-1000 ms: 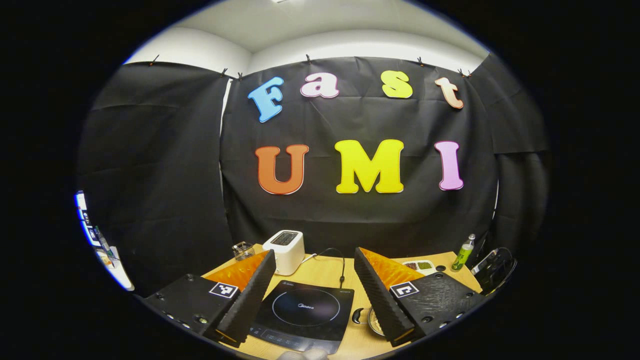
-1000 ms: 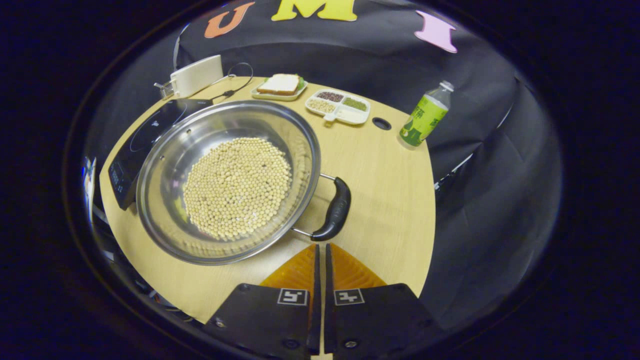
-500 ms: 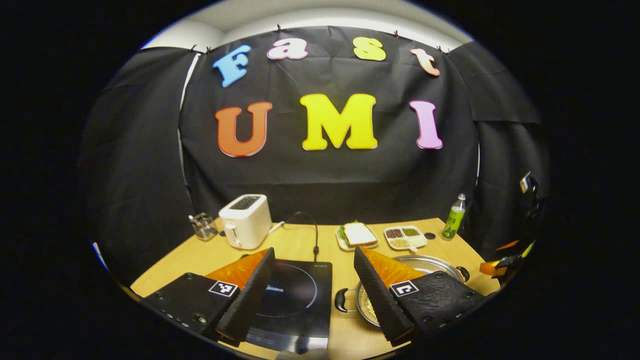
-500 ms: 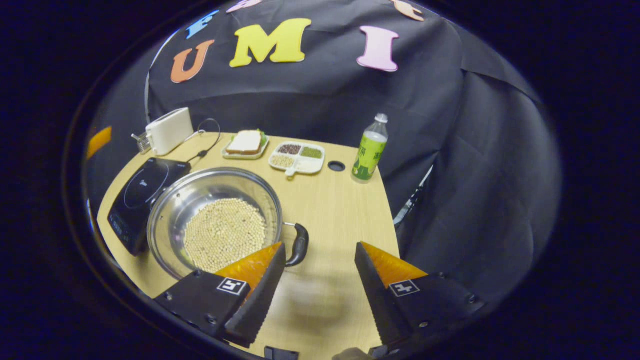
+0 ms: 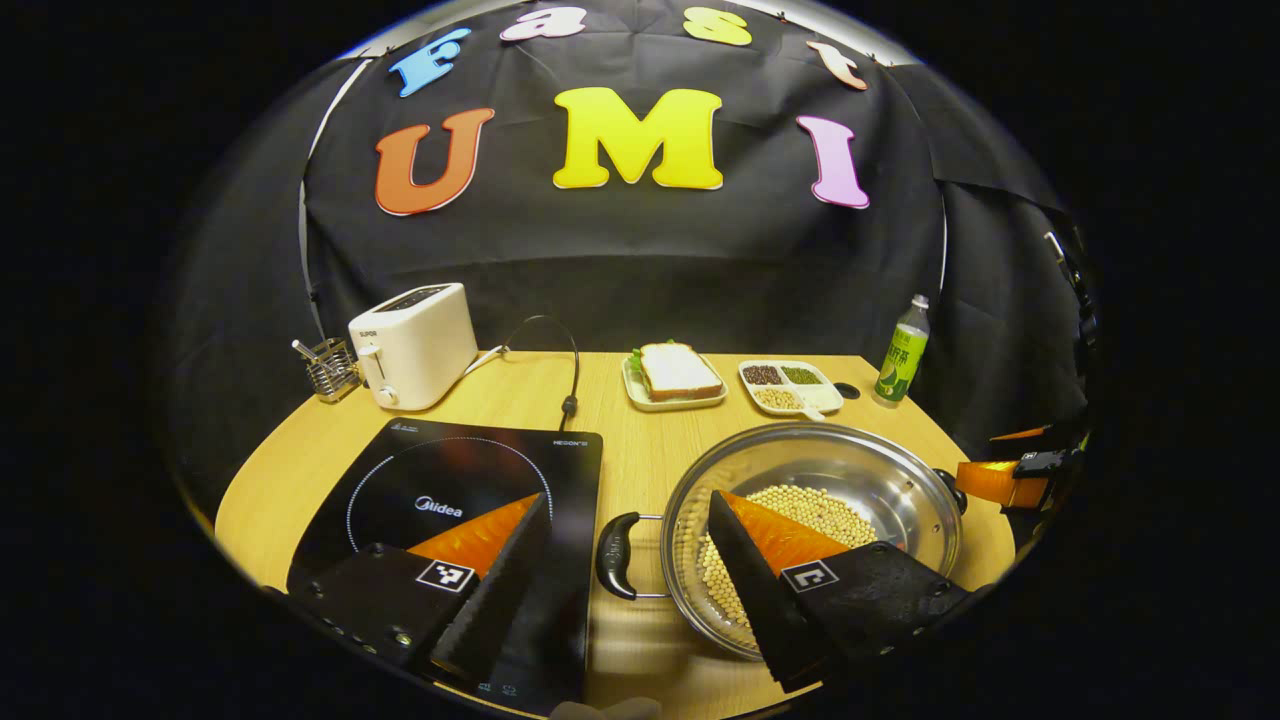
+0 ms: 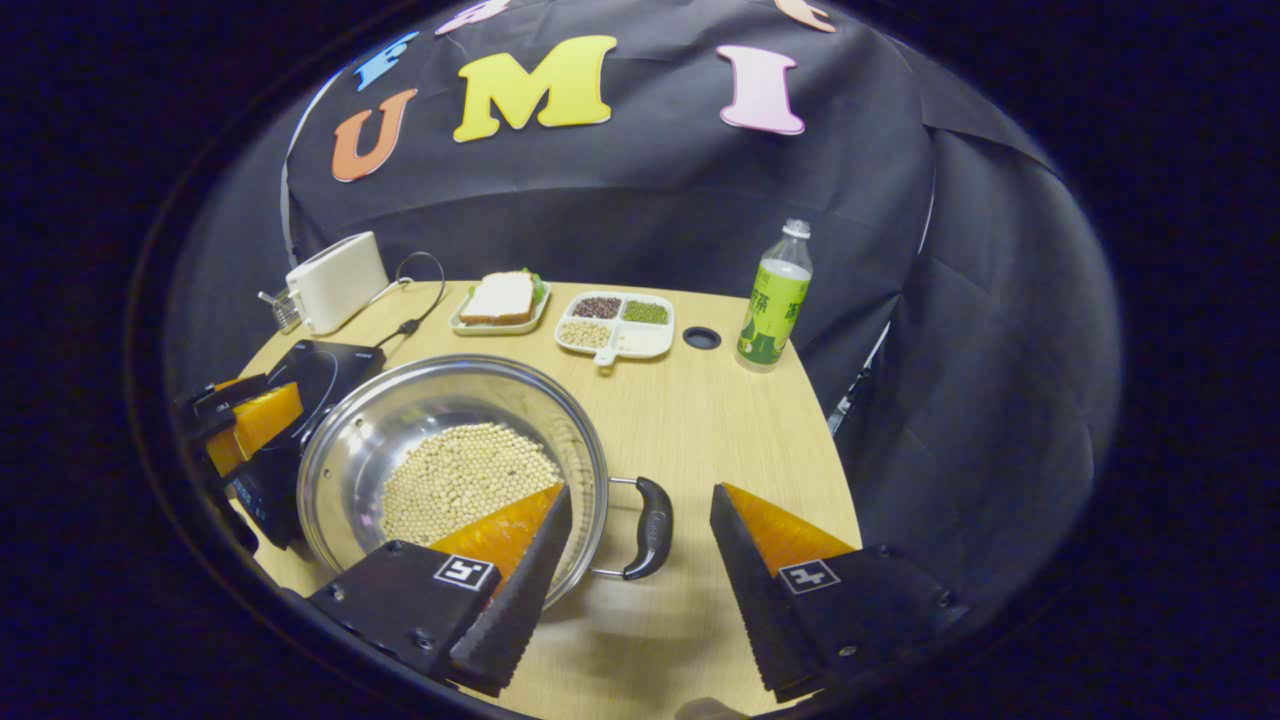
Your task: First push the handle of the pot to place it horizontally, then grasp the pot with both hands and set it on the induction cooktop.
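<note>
- On the pale wooden counter (image 5: 650, 455), a round stainless-steel pot (image 5: 880, 480) holding pale soybeans (image 6: 465, 478) is sitting just beside the flat black induction cooktop (image 5: 450, 480), not on it.
- The pot is carrying two black loop handles, one (image 5: 615, 555) pointing toward the cooktop and one (image 6: 652, 528) on the opposite side, so the levelling step is looking finished, judging by how they lie.
- The left hand-held gripper (image 5: 625, 580) is hovering with jaws spread wide, lining up on its handle without touching it.
- The right hand-held gripper (image 6: 640, 580) is likewise hanging open, its handle sitting in the gap between the fingers.
- Remaining: closing on both handles, lifting, and setting the pot on the cooktop.
- Further back are standing one white toaster (image 5: 415, 345), one sandwich on a tray (image 5: 675, 375), one divided dish of grains (image 5: 790, 385) and one green bottle (image 6: 775, 300).
</note>
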Available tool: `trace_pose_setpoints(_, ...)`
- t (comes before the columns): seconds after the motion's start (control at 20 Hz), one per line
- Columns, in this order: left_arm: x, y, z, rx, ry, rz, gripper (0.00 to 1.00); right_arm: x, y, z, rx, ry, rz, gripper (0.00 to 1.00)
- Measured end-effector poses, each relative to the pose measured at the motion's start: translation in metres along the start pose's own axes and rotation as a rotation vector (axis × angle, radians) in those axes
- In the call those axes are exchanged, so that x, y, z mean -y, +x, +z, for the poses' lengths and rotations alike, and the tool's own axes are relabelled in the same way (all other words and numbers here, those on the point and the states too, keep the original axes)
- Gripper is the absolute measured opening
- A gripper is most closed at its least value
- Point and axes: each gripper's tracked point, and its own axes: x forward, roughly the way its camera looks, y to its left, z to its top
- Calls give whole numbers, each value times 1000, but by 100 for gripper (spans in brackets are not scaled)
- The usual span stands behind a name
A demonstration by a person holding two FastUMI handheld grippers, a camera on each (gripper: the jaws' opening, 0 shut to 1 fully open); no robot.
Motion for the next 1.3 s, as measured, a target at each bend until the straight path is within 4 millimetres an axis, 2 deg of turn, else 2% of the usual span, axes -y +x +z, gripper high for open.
trace_pose_setpoints(0.1, 8, 10, -14, -31, 0, -12, 95, -2, 7, -7, -17, 15, 2, 92)
trace_pose_setpoints(0.15, 10, 13, -22, -49, -4, -13, 95, -4, 10, -11, -28, 27, 6, 89)
trace_pose_setpoints(0.2, 12, 17, -26, -58, -11, -15, 95, -5, 14, -15, -35, 34, 11, 92)
trace_pose_setpoints(0.25, 13, 19, -31, -71, -20, -11, 95, -5, 17, -18, -44, 35, 11, 89)
trace_pose_setpoints(0.3, 11, 21, -34, -78, -21, -2, 95, -7, 21, -21, -51, 38, 14, 92)
trace_pose_setpoints(0.4, 11, 26, -44, -116, -34, 4, 96, -9, 27, -26, -70, 40, 23, 89)
trace_pose_setpoints(0.45, 12, 28, -50, -142, -41, 5, 96, -10, 29, -27, -80, 44, 25, 92)
trace_pose_setpoints(0.6, 12, 33, -51, -142, -37, 14, 95, -15, 35, -28, -90, 36, 33, 92)
trace_pose_setpoints(0.65, 11, 34, -51, -140, -28, 18, 96, -17, 38, -30, -102, 33, 37, 89)
trace_pose_setpoints(0.75, 12, 38, -52, -161, 4, 35, 96, -18, 43, -36, -132, 34, 29, 92)
trace_pose_setpoints(0.85, 12, 40, -56, -181, 35, 47, 96, -17, 46, -40, -153, 41, 16, 91)
trace_pose_setpoints(0.95, 13, 43, -60, -196, 41, 42, 96, -13, 49, -45, -170, 43, -3, 87)
trace_pose_setpoints(1.0, 11, 44, -64, -212, 42, 54, 96, -9, 50, -44, -174, 44, -18, 81)
trace_pose_setpoints(1.05, 9, 42, -68, -231, 37, 70, 82, -9, 49, -44, -177, 43, -22, 77)
trace_pose_setpoints(1.15, 11, 44, -68, -229, 37, 73, 73, -8, 51, -45, -191, 49, -21, 77)
trace_pose_setpoints(1.2, 11, 44, -68, -225, 29, 81, 75, -9, 51, -47, -201, 56, -19, 75)
trace_pose_setpoints(1.3, 10, 43, -71, -250, -23, 89, 71, -10, 51, -45, -217, 70, -10, 72)
